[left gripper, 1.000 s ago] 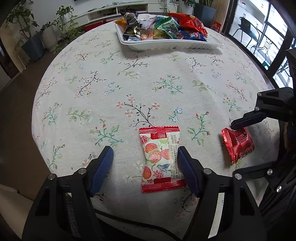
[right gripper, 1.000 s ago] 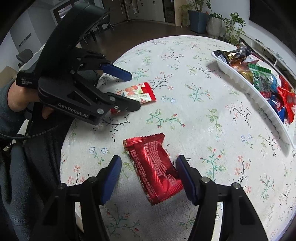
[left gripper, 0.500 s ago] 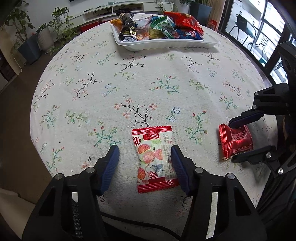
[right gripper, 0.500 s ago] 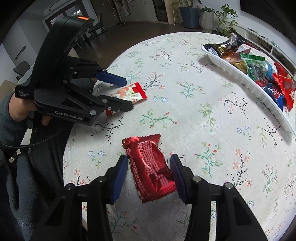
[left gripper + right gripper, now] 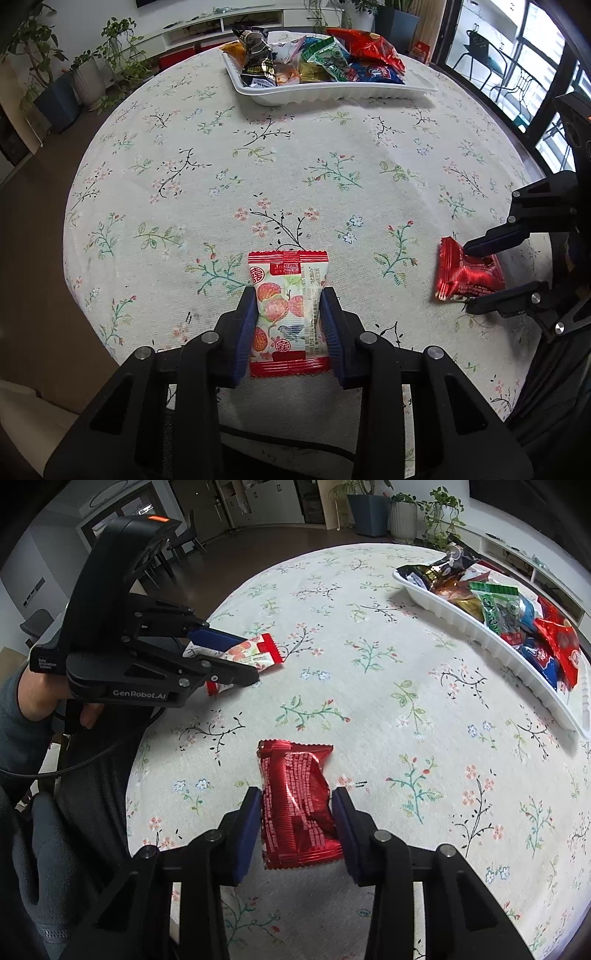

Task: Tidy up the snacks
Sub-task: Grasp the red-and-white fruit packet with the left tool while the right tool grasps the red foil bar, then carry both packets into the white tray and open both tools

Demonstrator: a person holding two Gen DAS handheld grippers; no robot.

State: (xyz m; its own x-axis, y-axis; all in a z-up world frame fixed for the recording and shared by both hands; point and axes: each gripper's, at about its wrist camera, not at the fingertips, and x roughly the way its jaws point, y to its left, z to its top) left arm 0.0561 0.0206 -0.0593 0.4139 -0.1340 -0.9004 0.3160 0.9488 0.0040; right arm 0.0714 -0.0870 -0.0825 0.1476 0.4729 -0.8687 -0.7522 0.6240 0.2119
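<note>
Both grippers have drawn their jaws in around a snack packet each, where a second ago the jaws stood wide with the packets lying loose between them. The left gripper [image 5: 288, 325] is closing on the white packet with the red ends [image 5: 286, 306], and its blue pads already touch the packet's two long sides. The right gripper [image 5: 295, 825] is closing on the red foil packet [image 5: 297, 805]; the foil has crumpled inward between the pads, so they are pressing on it. Neither hand has shifted much across the table; the change is in the jaws alone.

Both packets lie on the flowered tablecloth [image 5: 332, 158] at the near edge of the round table, not yet lifted. The white tray [image 5: 332, 94] sits well apart at the far side, already heaped with other snack bags.

This probably means the two grasps are nearly set, and the lift and carry to the tray come next. The foil packet is slippery and soft, so a grip this far down its length may let it droop or twist once it leaves the cloth.
</note>
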